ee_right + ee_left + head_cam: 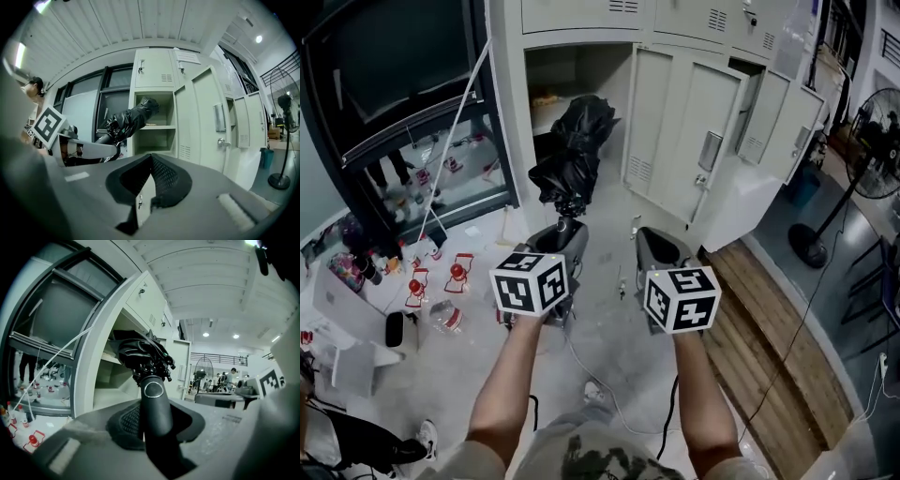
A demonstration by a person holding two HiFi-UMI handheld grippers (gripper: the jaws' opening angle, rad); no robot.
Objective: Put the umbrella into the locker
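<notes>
Room: a workshop with a grey concrete floor (pixel 487 366). A bank of pale metal lockers stands at the far side, a standing fan (pixel 872 141) at the far right, and small red clutter lies on the floor at the left.
Locker: one locker (pixel 586 67) is open at far centre. Its door (pixel 675 131) is swung out to the right, and a shelf (pixel 150 126) crosses the compartment.
Umbrella: the black umbrella (pixel 572 150) is folded and held out roughly level. Its loose canopy end points at the open compartment, in front of its mouth. I cannot tell whether the far end has crossed the opening yet.
Left gripper: the left gripper (pixel 562 234) is clamped on the umbrella's handle, with a pad pressing each side.
Right gripper: the right gripper (pixel 661 246), just right of the left one, has its pads pressed together at the tips with nothing between them.
Step in hand: probably bringing the umbrella up to the locker, with insertion yet to come.
Doing it well: aim the canopy end at the space above the shelf, midway between the left frame and the door edge. Keep the shaft level, since a grip at the handle end lets the heavy far end droop. Push in deep enough that the handle clears the door line before letting go.
Risk: the loose folds could snag on the shelf's front edge, or the umbrella could slide back out if released too shallow.
</notes>
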